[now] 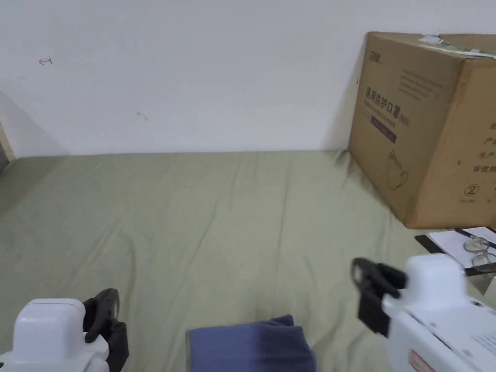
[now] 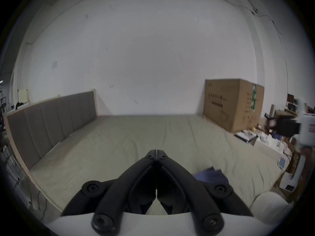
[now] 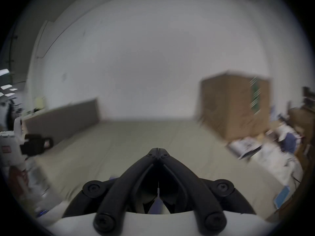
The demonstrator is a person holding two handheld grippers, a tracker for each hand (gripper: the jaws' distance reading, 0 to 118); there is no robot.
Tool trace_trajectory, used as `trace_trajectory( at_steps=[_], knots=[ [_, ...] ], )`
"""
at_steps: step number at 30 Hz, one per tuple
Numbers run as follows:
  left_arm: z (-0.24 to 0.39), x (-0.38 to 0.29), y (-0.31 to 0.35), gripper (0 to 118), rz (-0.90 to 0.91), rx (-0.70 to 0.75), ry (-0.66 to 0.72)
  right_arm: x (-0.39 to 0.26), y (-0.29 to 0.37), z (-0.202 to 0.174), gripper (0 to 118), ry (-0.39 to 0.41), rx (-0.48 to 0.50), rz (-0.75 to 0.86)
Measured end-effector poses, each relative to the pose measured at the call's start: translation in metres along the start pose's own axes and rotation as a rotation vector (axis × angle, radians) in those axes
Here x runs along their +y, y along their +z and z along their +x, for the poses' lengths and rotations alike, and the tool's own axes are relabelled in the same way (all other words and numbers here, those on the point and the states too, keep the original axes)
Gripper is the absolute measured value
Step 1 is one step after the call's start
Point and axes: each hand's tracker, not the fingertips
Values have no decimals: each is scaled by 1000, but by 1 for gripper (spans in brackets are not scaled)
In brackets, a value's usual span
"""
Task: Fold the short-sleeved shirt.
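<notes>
- The shirt [image 1: 252, 345], blue and bunched into a compact bundle, lies on the bed [image 1: 218, 213] at the near edge of my head view, between my 2 tools and touching neither.
- In the left gripper view the same blue cloth [image 2: 212, 175] shows low and right of the jaws, resting on the olive-green sheet.
- My left tool [image 2: 156, 152] has its 2 jaws pressed tip to tip with nothing between them; it sits above the sheet, apart from the shirt.
- In the head view the left tool [image 1: 109, 302] appears at the lower left corner, black jaws ahead of a white body.
- My right tool [image 3: 158, 150] is likewise closed, jaws meeting at the tips and empty; that view is blurred.
- In the head view the right tool [image 1: 368, 278] sits at the lower right, raised off the bed, to the right of the shirt.
- A sliver of blue [image 3: 157, 205] shows below the right tool's jaws, near its body.
- A large cardboard box [image 1: 426, 126] stands on the far right of the bed against the white wall [image 1: 193, 72].
- Just in front of the box lie a clipboard with paper [image 1: 457, 244] and a pair of glasses [image 1: 479, 252].
- A padded grey headboard [image 2: 51, 120] closes the bed's left end in the left gripper view.
</notes>
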Motion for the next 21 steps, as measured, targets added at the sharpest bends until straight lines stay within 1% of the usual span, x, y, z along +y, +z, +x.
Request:
trace_trajectory(
  at_steps=[1, 2, 3, 4, 5, 6, 7, 9, 10, 11, 12, 13, 14, 15, 16, 17, 18, 19, 21],
  knots=[
    [-1, -5, -1, 0, -12, 1, -3, -4, -30, 5, 0, -27, 77, -229],
    [-2, -10, -2, 0, -5, -1, 3, -15, -55, 7, 0, -54, 90, -379],
    [-4, -16, -4, 0, -15, -7, 11, -32, -76, 7, 0, -42, 82, -469],
    [-4, -21, -7, 0, -44, -12, 21, -50, -89, 7, 0, -12, 70, -457],
    [-5, -25, -10, 0, -72, -15, 32, -62, -102, 6, 0, 33, 49, -480],
    [-7, -31, -13, 0, -111, -26, 55, -73, -118, 6, 0, 92, 51, -565],
    [-10, -35, -18, 0, -148, -57, 84, -84, -134, 7, 0, 117, 55, -655],
    [-22, -40, -35, 0, -252, -177, 171, -104, -150, 9, 0, 110, 14, -761],
    [-30, -44, -47, 0, -323, -259, 236, -111, -157, 12, 0, 90, 12, -777],
    [-37, -48, -62, 0, -412, -327, 310, -116, -161, 15, 0, 65, 25, -784],
    [-45, -55, -78, 0, -494, -384, 408, -120, -164, 16, 0, 57, 20, -794],
    [-53, -63, -95, 5, -558, -430, 505, -122, -166, 17, 0, 55, 17, -798],
    [-59, -71, -108, 11, -595, -464, 597, -122, -168, 16, 0, 56, 18, -799],
    [-66, -80, -125, 29, -642, -515, 692, -121, -170, 14, 0, 62, 17, -806],
    [-71, -89, -141, 50, -679, -567, 751, -120, -170, 12, 0, 77, 16, -811],
    [-74, -98, -156, 76, -713, -625, 804, -120, -169, 11, 0, 93, 17, -815],
    [-74, -105, -170, 76, -756, -704, 808, -120, -169, 11, 0, 112, 23, -815],
    [-73, -114, -186, 85, -793, -764, 805, -120, -168, 11, 0, 125, 28, -813],
    [-67, -129, -210, 118, -863, -785, 794, -121, -167, 13, 0, 125, 36, -806]
  ],
)
